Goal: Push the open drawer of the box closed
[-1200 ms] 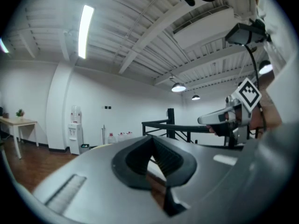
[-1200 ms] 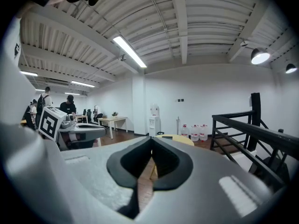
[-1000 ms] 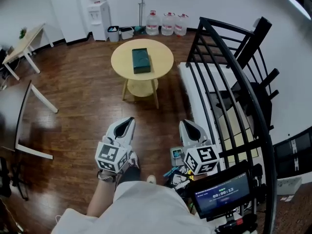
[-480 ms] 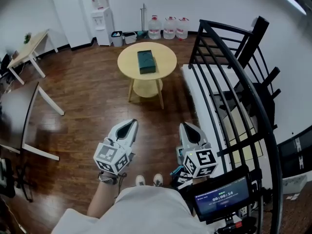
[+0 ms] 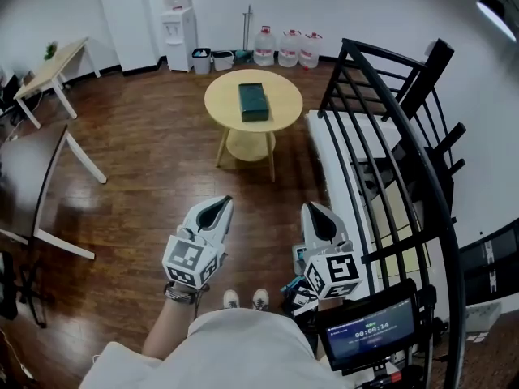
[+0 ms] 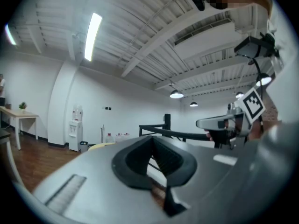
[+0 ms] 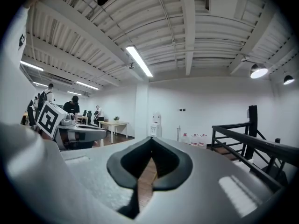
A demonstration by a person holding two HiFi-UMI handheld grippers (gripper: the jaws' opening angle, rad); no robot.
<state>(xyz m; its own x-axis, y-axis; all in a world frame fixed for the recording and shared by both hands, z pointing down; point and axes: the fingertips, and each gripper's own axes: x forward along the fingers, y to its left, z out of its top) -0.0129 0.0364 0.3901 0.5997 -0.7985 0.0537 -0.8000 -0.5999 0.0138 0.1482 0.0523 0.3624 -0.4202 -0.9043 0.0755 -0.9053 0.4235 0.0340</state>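
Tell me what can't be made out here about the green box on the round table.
- Green box, head view: too small to show a drawer or whether it's open.
- Same box, both gripper views: not visible; grey housing fills the lower frame.
- Screen, head view: text too small to read.

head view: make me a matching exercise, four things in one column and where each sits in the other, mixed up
Things:
1. dark green rectangular box
2. white water dispenser
3. light wooden desk
4. small black screen

Places:
a. at the picture's upper left edge
b. on the round pale yellow wooden table
c. bottom right, beside the black metal railing
d. against the far wall, left of the three clear water jugs

Pairs: 1-b, 2-d, 3-a, 4-c
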